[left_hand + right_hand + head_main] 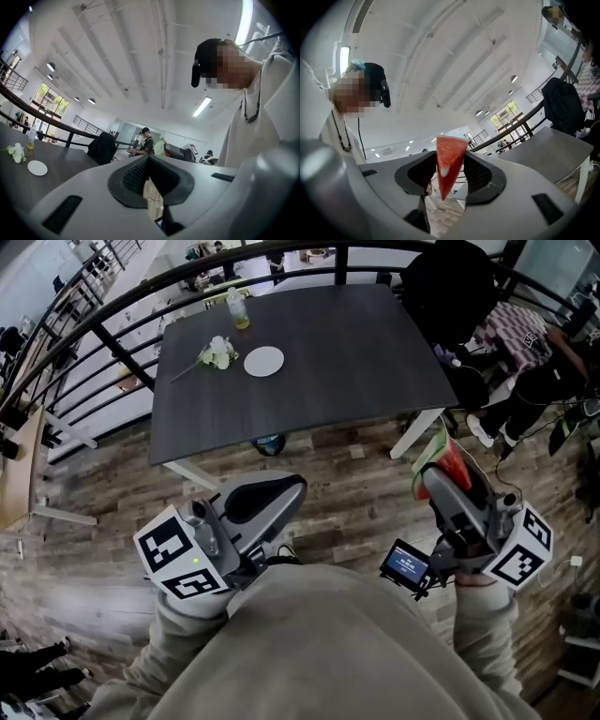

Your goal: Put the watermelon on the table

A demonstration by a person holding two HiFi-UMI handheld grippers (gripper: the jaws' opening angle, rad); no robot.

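The watermelon slice is clamped point-down between the right gripper's jaws. It's held up in the air over the wood floor, off the table's 5 o'clock corner, so not on the table yet. The left gripper looks pinched together at the tips with nothing in it. On the table there's a white plate, white flowers at its 9 o'clock and a bottle at its 11.
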